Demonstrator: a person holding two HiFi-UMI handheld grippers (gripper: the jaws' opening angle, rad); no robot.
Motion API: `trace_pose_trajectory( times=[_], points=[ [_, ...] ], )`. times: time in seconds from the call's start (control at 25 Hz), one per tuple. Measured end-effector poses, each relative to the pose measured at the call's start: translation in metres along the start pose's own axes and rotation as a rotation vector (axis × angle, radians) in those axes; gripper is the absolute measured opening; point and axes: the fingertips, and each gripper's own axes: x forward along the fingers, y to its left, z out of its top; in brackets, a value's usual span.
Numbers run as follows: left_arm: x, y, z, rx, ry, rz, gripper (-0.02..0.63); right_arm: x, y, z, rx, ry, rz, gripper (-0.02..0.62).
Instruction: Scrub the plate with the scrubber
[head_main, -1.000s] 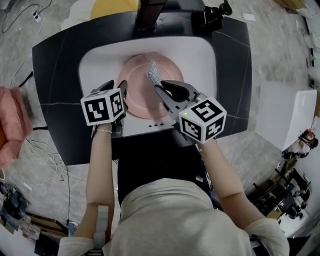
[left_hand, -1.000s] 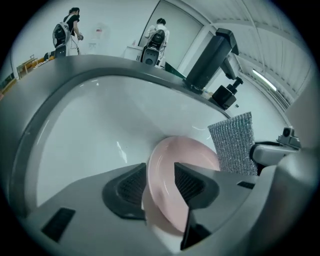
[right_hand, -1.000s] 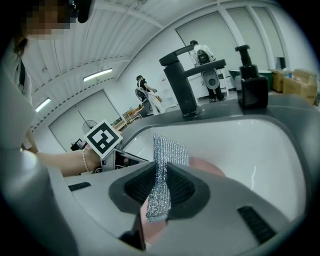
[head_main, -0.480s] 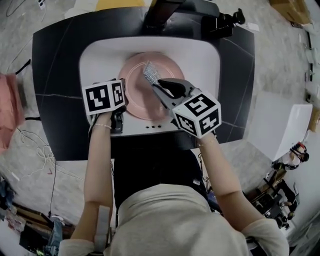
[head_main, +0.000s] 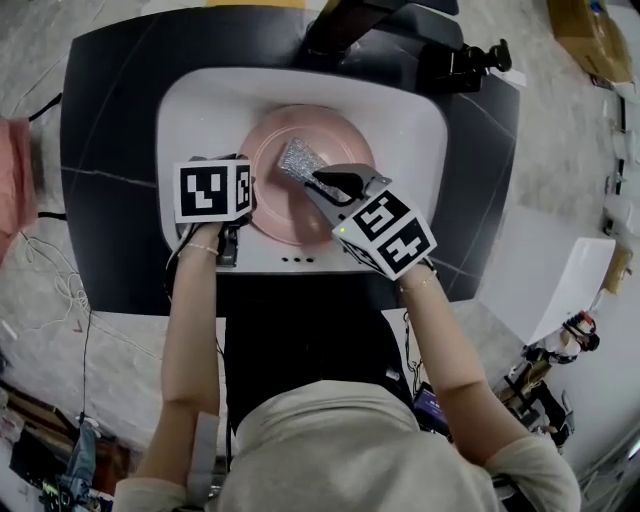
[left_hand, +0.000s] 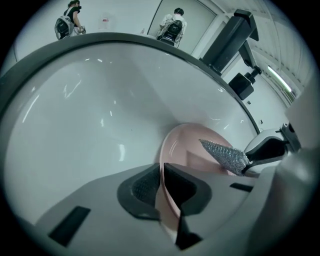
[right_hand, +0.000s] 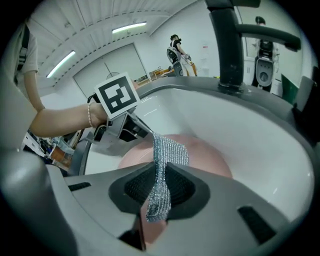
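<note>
A pink plate (head_main: 300, 205) lies in the white sink basin (head_main: 200, 100). My left gripper (head_main: 246, 196) has just been closing and is now shut on the plate's left rim (left_hand: 162, 192), which runs between the pads. My right gripper (head_main: 322, 185) is shut on a silver mesh scrubber (head_main: 297, 160), held over the plate's middle. The scrubber (right_hand: 162, 165) sticks out past the jaws above the pink plate (right_hand: 205, 155). In the left gripper view the scrubber (left_hand: 225, 154) points left across the plate.
A dark faucet (head_main: 350, 20) stands at the basin's far rim. The sink sits in a black counter (head_main: 110, 120). People stand far off in the room behind (right_hand: 176, 50).
The left gripper moved onto the plate's left rim and closed on it. The right gripper rolled and sank with the scrubber toward the plate's middle.
</note>
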Motion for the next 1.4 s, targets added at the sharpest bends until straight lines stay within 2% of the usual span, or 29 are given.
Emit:
trace_pose_trajectory(
  times=[0.16,0.32,0.6,0.84,1.0,1.24,1.4],
  points=[
    [0.000,-0.009,0.004,0.065,-0.017,-0.042,0.041,0.010,0.006,-0.008,-0.056,0.051,0.039,0.075],
    [0.002,-0.014,0.007,0.121,-0.028,-0.046,0.041,0.021,0.014,-0.017,-0.077,0.105,0.090,0.074],
    [-0.005,-0.017,0.013,0.073,-0.079,-0.078,0.040,0.034,0.023,-0.031,-0.103,0.189,0.141,0.069],
    [-0.011,-0.021,0.017,0.107,-0.107,-0.069,0.041,0.043,0.026,-0.025,-0.102,0.174,0.165,0.067],
    [-0.012,-0.022,0.018,0.102,-0.137,-0.062,0.041,0.052,0.022,-0.011,-0.107,0.143,0.152,0.067],
    [-0.014,-0.021,0.020,0.077,-0.159,-0.074,0.040,0.067,0.007,0.005,-0.214,0.160,0.067,0.067],
    [-0.015,-0.021,0.020,0.052,-0.174,-0.076,0.040,0.068,-0.013,0.004,-0.202,0.175,0.031,0.067]
  ],
)
